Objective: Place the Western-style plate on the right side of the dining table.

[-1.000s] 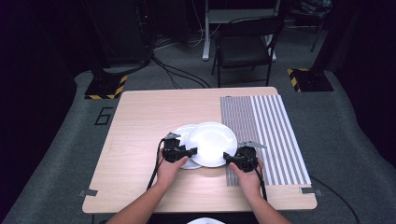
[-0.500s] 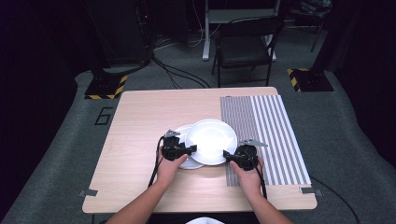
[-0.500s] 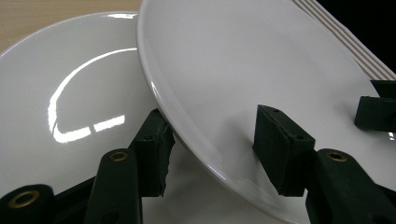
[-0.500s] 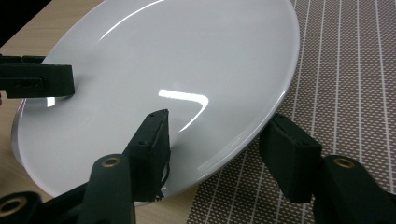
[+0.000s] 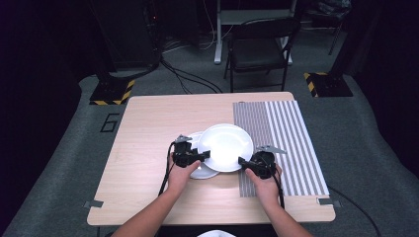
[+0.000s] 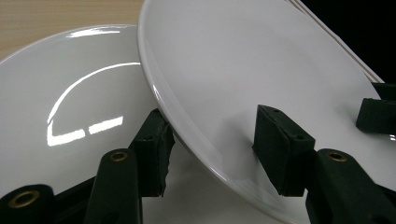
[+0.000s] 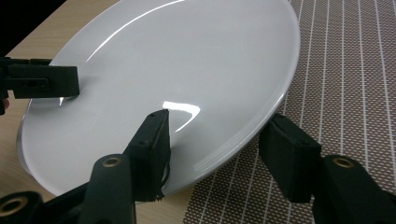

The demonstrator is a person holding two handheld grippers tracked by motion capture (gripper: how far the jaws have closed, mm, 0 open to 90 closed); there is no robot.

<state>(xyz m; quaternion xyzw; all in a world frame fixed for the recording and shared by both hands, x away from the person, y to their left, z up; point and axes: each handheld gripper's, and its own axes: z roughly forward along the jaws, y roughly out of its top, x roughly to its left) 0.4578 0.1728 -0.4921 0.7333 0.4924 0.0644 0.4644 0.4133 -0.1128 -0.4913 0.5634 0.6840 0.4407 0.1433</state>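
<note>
You hold the upper plate (image 5: 226,146) by opposite rims, left tool (image 5: 189,157) and right tool (image 5: 255,164) both clamped on it, keeping it level above the lower plate (image 5: 200,170) on the bench (image 5: 148,128).

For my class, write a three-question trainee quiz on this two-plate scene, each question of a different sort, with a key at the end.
1. True or false: the upper plate is gripped at its rim by both the left gripper and the right gripper.
2. Multiple choice: the striped mat covers which part of the table, seen from the person's side? A) left B) right C) middle
3. Fill in: in the left gripper view, the lower plate lies partly ____ the upper plate.

Key: 1 true; 2 B; 3 under.
</note>
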